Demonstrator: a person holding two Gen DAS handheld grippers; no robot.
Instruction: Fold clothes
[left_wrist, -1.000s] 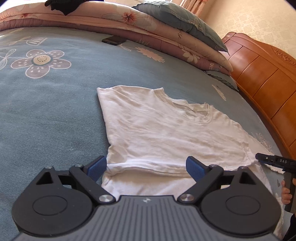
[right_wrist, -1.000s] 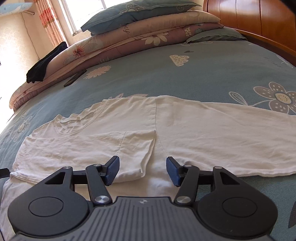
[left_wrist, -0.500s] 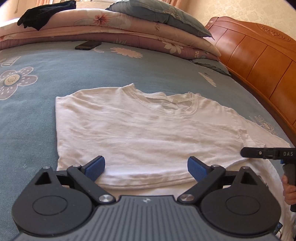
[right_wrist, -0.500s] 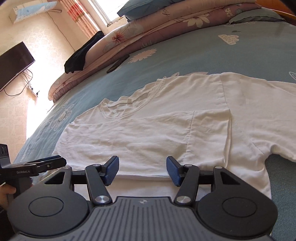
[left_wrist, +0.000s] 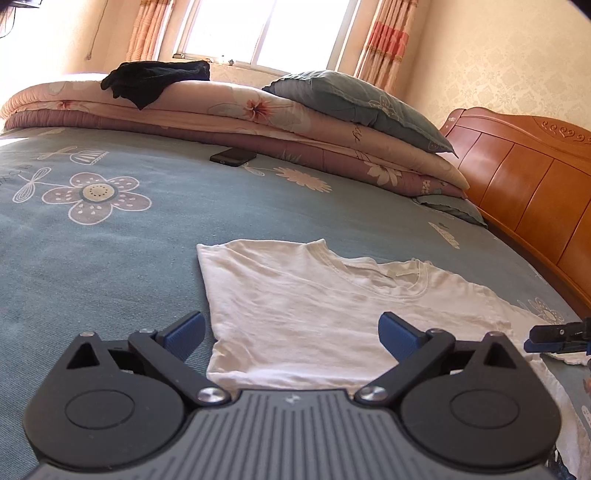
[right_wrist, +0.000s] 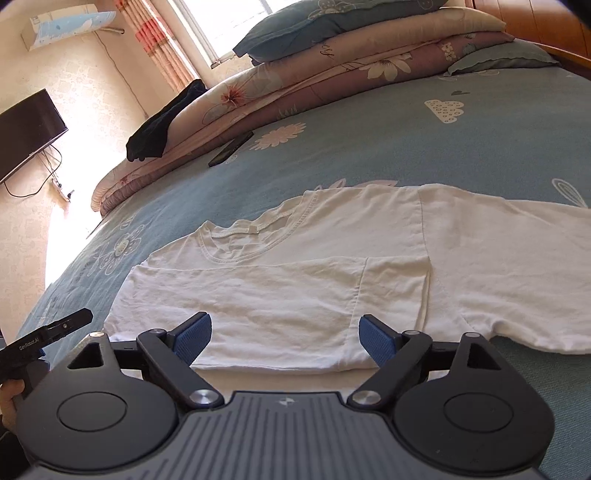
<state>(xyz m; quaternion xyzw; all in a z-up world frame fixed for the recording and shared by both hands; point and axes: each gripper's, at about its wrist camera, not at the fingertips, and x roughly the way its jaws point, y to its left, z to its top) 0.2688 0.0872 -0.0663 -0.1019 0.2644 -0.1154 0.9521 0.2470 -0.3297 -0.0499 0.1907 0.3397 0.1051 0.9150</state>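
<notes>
A white T-shirt (left_wrist: 314, 302) lies flat on the blue flowered bedspread (left_wrist: 110, 258), with one side and its sleeve folded over the body. In the right wrist view the same T-shirt (right_wrist: 332, 280) shows that folded panel nearest me and its collar toward the far left. My left gripper (left_wrist: 291, 334) hovers over the shirt's near left corner, its jaws opening with nothing pressed between the pads. My right gripper (right_wrist: 284, 336) hangs above the folded panel's near edge, jaws opening wide, and the cloth lies loose beneath. Each gripper's tip shows at the edge of the other's view.
Folded quilts (left_wrist: 258, 122) and a blue pillow (left_wrist: 354, 99) are stacked along the far side, with a black garment (left_wrist: 155, 79) on top. A dark phone (left_wrist: 233, 156) lies on the spread. A wooden headboard (left_wrist: 528, 177) runs along the right. A wall television (right_wrist: 26, 133) hangs at left.
The right gripper's jaws have spread much wider over the folded panel. The left wrist view has tilted up and swung left, now showing the window and the shirt's left edge.
</notes>
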